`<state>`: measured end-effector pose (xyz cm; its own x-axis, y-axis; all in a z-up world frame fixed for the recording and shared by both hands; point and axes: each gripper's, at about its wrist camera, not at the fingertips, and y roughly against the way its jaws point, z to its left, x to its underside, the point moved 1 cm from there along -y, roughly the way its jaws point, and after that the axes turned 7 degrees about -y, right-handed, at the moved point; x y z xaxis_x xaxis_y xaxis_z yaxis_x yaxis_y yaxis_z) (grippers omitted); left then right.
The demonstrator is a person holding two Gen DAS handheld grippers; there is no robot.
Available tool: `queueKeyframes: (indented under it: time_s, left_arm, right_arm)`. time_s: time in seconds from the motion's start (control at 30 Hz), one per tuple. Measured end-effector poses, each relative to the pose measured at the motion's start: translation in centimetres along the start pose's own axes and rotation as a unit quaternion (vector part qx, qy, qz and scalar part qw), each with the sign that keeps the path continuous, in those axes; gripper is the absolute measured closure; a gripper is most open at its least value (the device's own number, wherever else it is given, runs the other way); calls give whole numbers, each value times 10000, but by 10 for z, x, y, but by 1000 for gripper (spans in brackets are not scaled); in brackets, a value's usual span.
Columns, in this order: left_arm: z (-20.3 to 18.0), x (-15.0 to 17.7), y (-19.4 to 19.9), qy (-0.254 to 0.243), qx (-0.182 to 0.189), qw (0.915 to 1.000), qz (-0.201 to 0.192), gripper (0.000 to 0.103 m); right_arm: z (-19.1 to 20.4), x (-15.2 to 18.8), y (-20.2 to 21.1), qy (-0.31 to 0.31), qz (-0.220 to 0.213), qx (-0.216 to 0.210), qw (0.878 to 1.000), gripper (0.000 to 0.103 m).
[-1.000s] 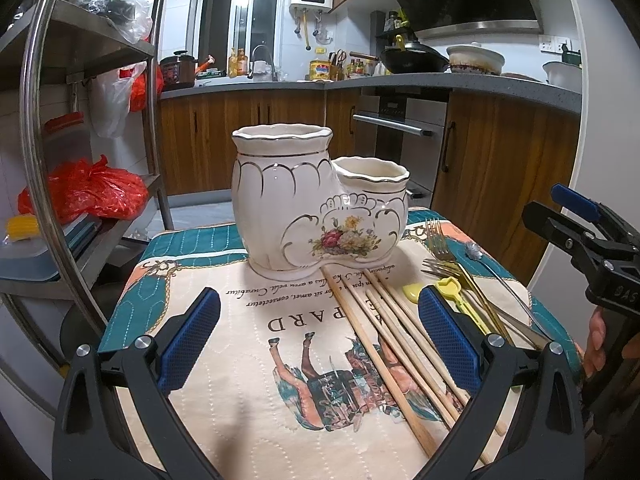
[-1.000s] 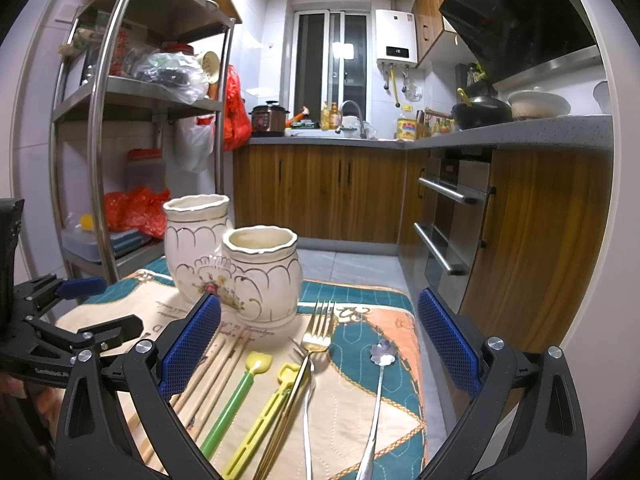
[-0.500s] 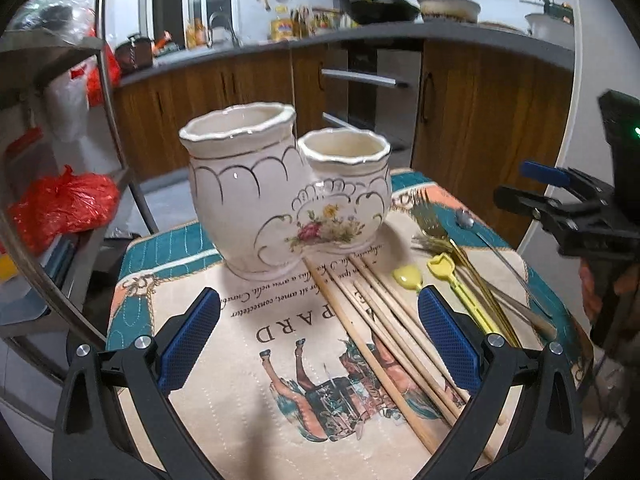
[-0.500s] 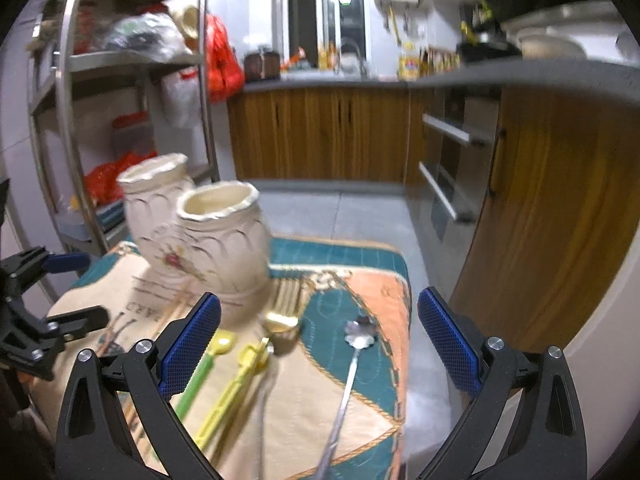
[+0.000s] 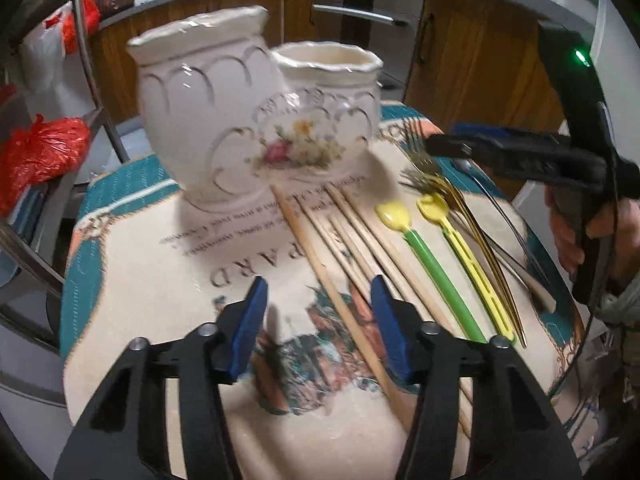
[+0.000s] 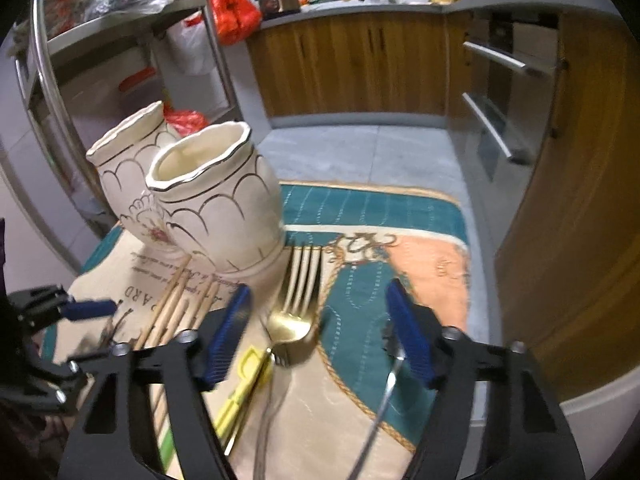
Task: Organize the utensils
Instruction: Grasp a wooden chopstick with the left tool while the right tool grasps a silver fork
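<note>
A white ceramic double-pot utensil holder (image 5: pixel 256 120) stands at the back of the patterned mat (image 5: pixel 168 264); it also shows in the right wrist view (image 6: pixel 212 204). Several wooden chopsticks (image 5: pixel 340 264) lie in front of it, then a green-handled spoon (image 5: pixel 424 256), a yellow utensil (image 5: pixel 464 256), gold forks (image 6: pixel 296 300) and a silver spoon (image 6: pixel 384 400). My left gripper (image 5: pixel 316 324) is open, low over the chopsticks. My right gripper (image 6: pixel 320 336) is open, low over the forks and spoon.
A steel shelf rack (image 6: pixel 52 80) with red bags (image 5: pixel 36 152) stands left of the table. Wooden kitchen cabinets (image 6: pixel 352 60) and an oven (image 6: pixel 500 112) lie beyond. The table's right edge (image 5: pixel 568 320) drops to the floor.
Both grippers have dropped toward the mat and narrowed their opening. The left now hovers over the chopsticks, the right over the forks.
</note>
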<state>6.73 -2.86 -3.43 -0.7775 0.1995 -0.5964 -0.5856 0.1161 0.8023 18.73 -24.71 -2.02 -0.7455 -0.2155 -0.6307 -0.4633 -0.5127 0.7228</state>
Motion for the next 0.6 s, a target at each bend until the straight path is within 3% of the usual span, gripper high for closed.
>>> queueKeyframes:
  time_s: [0.17,0.27,0.4,0.47,0.53,0.6]
  left_arm:
    - [-7,3,-4,-37,56,9999,146,65]
    - [-6,3,-6,-36,16,9997,242,79]
    - [1,1,-8,-2,21,9997,248,92]
    - [5,-3,-11,6,59,9997,244,93]
    - [8,-4,-12,1,122,9997,228,93]
    - [10,-5,-11,-37,154,9997,199,94]
  right_arm:
    - [-7,-6,-12,-238,232,-285,9990,54]
    - [-10,-9,-18,-362,345,-440,9978,57]
    - [-11,-10,-25,-518,546,-744,9944,77]
    - [-9,-11,-23,-511,543,-771,9942,84]
    - [-8,-13,-17,-497,462,-780,9946,98]
    - [-5,-14,-7,-478,366,-771,9952,98]
